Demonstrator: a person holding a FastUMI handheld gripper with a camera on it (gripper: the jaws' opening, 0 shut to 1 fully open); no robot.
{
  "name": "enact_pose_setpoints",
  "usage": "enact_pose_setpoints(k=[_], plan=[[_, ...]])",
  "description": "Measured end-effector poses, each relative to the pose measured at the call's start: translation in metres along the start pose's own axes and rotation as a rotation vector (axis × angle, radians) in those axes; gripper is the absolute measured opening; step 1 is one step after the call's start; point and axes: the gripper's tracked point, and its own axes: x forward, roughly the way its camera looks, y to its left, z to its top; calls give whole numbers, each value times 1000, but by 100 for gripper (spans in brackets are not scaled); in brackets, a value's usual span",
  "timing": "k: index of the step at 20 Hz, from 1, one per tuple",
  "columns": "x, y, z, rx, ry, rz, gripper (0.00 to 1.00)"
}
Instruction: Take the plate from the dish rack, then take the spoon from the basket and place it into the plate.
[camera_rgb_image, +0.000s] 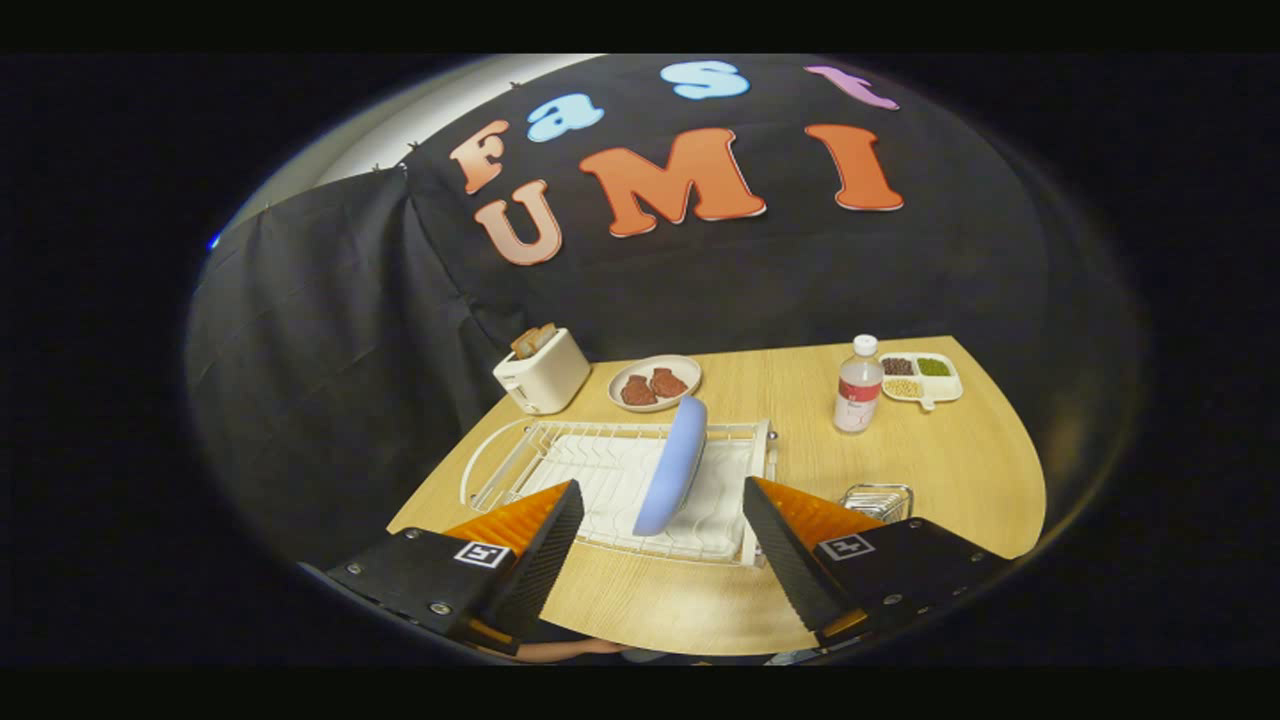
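Plate (672, 465) upright in dish rack (520, 462); claw (662, 545) spread wide, just short.

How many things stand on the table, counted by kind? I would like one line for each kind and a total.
Plates: 2, a blue plate upright in the rack, a plate with meat
Dish rack: 1
Wire basket: 1
Toaster: 1
Bottle: 1
Divided tray of beans: 1
Total: 7
The gripper has its fingers open, holding nothing.
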Motion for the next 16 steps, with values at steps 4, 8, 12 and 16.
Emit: enact_pose_setpoints(k=[4,8,12,16], plan=[[35,-3,0,5,102,-33,94],[67,-5,-4,30,235,-63,93],[95,-18,-8,92,317,-113,83],[114,-23,-8,158,344,-146,69]])
